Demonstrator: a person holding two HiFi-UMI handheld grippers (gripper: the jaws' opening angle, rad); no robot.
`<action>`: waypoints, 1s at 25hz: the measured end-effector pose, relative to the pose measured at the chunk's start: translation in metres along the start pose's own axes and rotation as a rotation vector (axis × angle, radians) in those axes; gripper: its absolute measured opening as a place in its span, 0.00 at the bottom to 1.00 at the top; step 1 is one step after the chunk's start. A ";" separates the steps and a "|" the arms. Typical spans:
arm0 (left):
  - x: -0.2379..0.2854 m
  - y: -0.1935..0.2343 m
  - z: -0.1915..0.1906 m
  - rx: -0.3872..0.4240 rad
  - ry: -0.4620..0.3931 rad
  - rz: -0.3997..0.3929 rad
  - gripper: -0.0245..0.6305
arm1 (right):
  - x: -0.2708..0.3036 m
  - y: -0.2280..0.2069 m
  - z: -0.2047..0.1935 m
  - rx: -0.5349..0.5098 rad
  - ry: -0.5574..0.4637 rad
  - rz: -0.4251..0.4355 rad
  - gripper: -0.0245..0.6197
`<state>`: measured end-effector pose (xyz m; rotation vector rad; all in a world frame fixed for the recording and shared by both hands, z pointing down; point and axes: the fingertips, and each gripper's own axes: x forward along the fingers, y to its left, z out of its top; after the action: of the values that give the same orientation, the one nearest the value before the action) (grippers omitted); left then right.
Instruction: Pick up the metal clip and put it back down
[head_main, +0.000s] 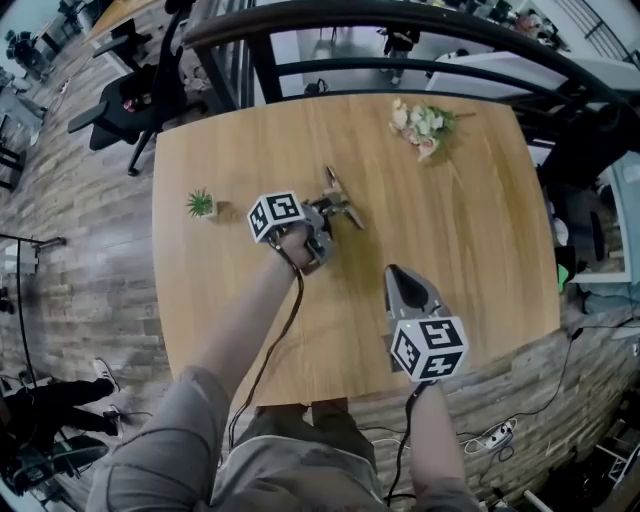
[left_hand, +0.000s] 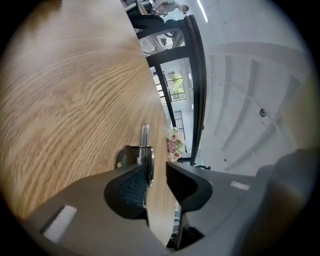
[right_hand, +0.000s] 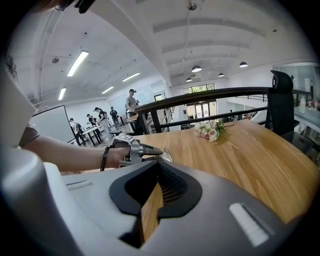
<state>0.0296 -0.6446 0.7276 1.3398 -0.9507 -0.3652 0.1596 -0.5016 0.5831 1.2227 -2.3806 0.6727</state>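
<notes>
A light wooden desk (head_main: 470, 250) with rounded corners fills the middle of the head view. On it, a small green plant (head_main: 201, 204) stands at centre left, a bunch of pale flowers (head_main: 422, 124) lies at upper right, and the metal clip (head_main: 338, 200) rests near the middle.

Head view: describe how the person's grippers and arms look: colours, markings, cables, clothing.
The left gripper and right gripper are grey with dark jaws; each carries a white cube with black square markers and trails a black cable. The sleeves are short and grey.
</notes>
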 end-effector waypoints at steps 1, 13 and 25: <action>-0.002 -0.004 0.000 0.002 -0.002 -0.010 0.24 | -0.002 0.001 0.000 -0.001 0.000 0.002 0.05; -0.073 -0.079 -0.014 0.172 -0.003 -0.029 0.41 | -0.060 0.037 0.047 -0.044 -0.097 0.021 0.05; -0.224 -0.219 -0.075 0.606 -0.023 -0.185 0.18 | -0.179 0.101 0.131 -0.161 -0.311 0.017 0.05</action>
<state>0.0155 -0.4879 0.4463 1.9876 -0.9997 -0.2383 0.1599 -0.4093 0.3576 1.3190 -2.6370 0.3040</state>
